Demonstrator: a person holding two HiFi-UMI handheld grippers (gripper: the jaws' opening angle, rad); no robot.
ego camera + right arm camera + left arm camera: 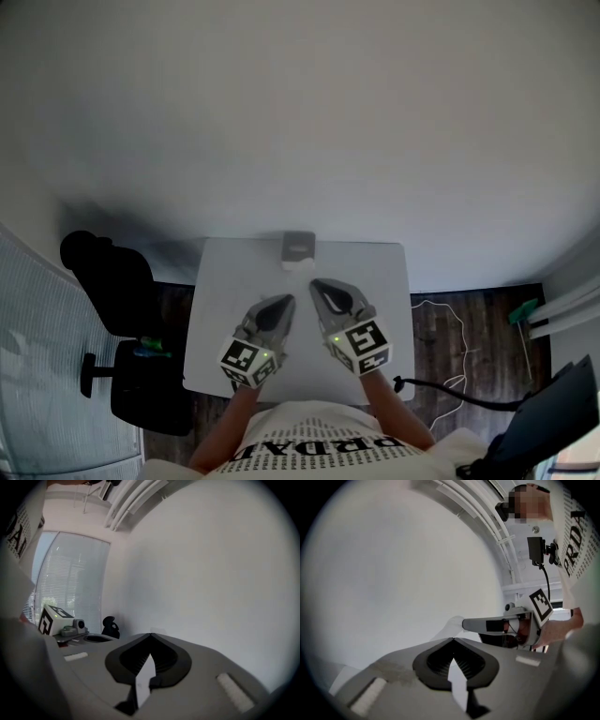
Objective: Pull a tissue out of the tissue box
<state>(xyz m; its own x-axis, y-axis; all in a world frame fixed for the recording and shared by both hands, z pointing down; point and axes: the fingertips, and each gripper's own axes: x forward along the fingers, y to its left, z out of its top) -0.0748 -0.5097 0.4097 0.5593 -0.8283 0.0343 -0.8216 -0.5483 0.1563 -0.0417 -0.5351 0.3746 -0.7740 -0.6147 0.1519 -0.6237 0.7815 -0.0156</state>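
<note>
The grey tissue box (pixel 298 246) stands at the far edge of the pale table (pixel 375 281), with a bit of white tissue (pixel 292 265) at its near side. Both grippers hover level over the table, pointing at the box. My left gripper (pixel 286 300) is shut and empty, its jaws meeting at the tip (pixel 452 639). My right gripper (pixel 314 282) is also shut, its tip just short of the box. In the left gripper view the white tissue (pixel 449 627) lies right at the right gripper's tip (pixel 464 623); whether it is pinched is unclear. The right gripper view shows closed jaws (pixel 151 633).
A black office chair (pixel 117 281) stands left of the table, also in the right gripper view (pixel 108 626). A black cable (pixel 450 394) runs over the dark wood floor on the right. A blind-covered window (pixel 70 588) is at the left; a white wall is behind the table.
</note>
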